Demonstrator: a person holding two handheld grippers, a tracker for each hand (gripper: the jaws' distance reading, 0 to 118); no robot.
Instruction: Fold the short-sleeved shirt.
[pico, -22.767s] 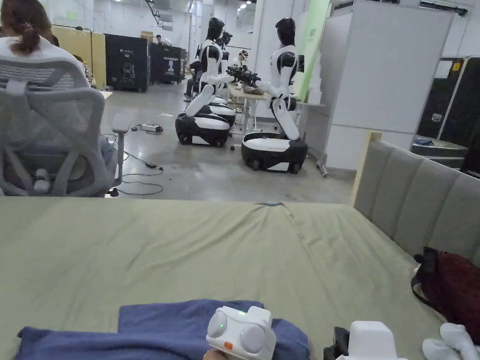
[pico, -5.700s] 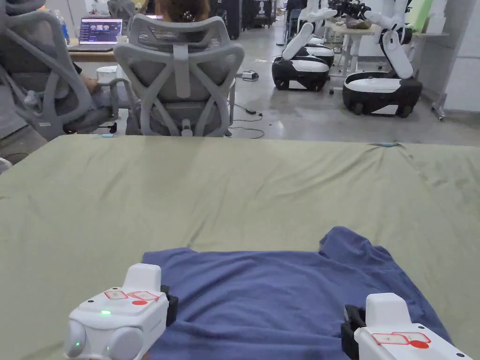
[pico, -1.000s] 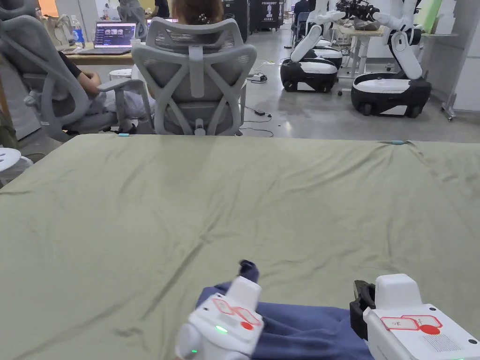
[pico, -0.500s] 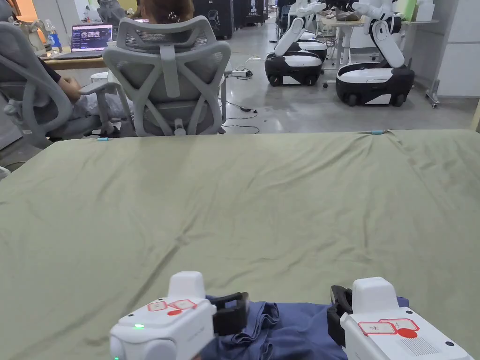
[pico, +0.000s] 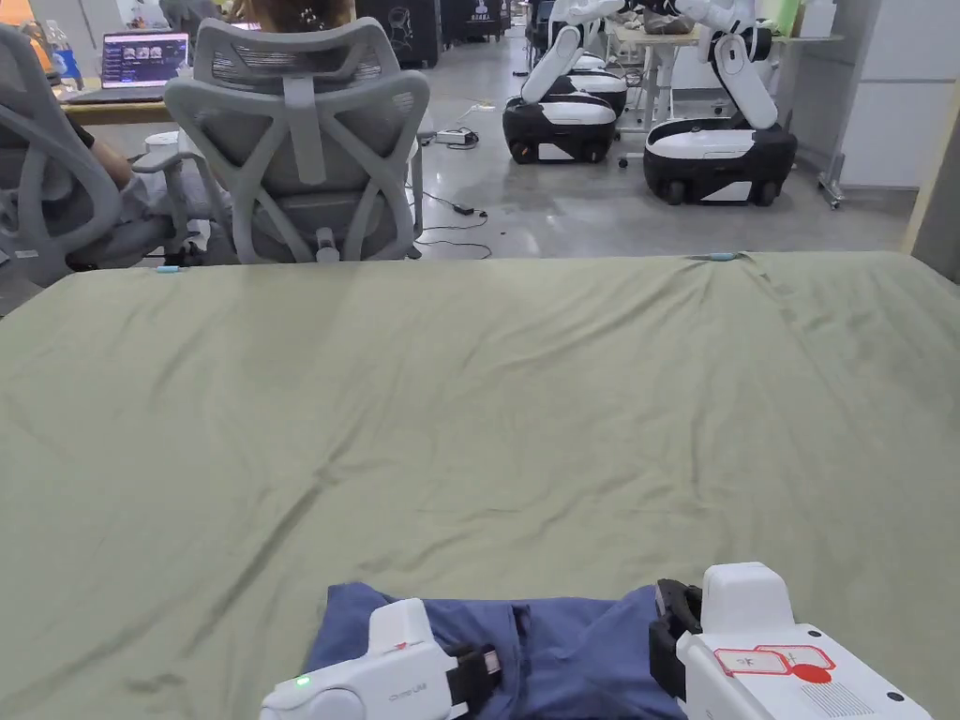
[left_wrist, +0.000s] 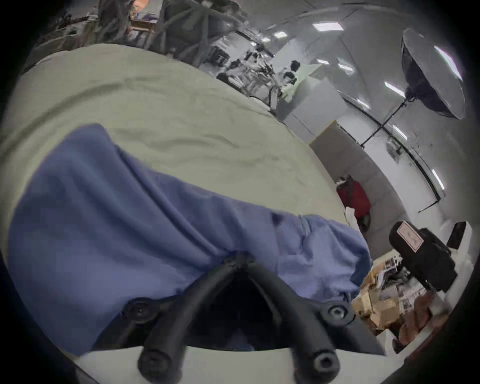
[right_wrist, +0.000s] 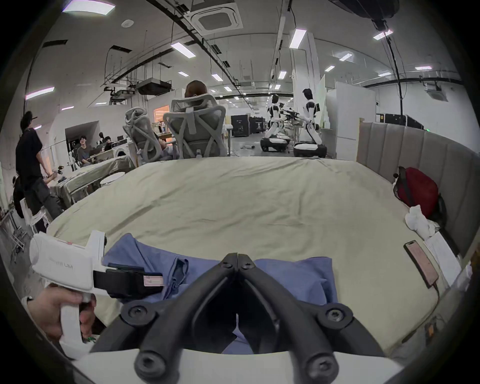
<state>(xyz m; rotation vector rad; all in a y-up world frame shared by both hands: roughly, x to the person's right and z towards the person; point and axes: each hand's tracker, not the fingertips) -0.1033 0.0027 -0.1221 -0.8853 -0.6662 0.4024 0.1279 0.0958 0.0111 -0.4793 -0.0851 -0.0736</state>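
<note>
– While your left gripper (left_wrist: 240, 256) is clenched on a bunched pleat of the shirt (pico: 562, 647), where does the garment sit?

– At the near edge of the bed (pico: 469, 422), as a compact blue band lying between your two tools. The creases run into the left tips, so I judge that the cloth is truly pinched there.

– And your right gripper (right_wrist: 237, 256)?

– Its jaws are closed tip to tip over the right half of the band. Whether fabric lies between them, I cannot tell.

– How should you do this fold well?

– Judgement: the shirt looks mostly folded. Lift both ends level, lay the fold down flat, and let go only once the edges line up. The pleat near the left tips looks rumpled, so smooth it outward first, or the lump may get folded in.

– Surface and room?

– The bed has an olive sheet, lightly wrinkled and bare beyond the shirt. A padded headboard (right_wrist: 415, 150) runs along the right edge, with a red bag (right_wrist: 415, 192), a white cloth (right_wrist: 418, 223) and a phone (right_wrist: 420, 262) beside it. Past the far edge are mesh chairs (pico: 300, 141) and wheeled humanoid robots (pico: 717, 141).
</note>
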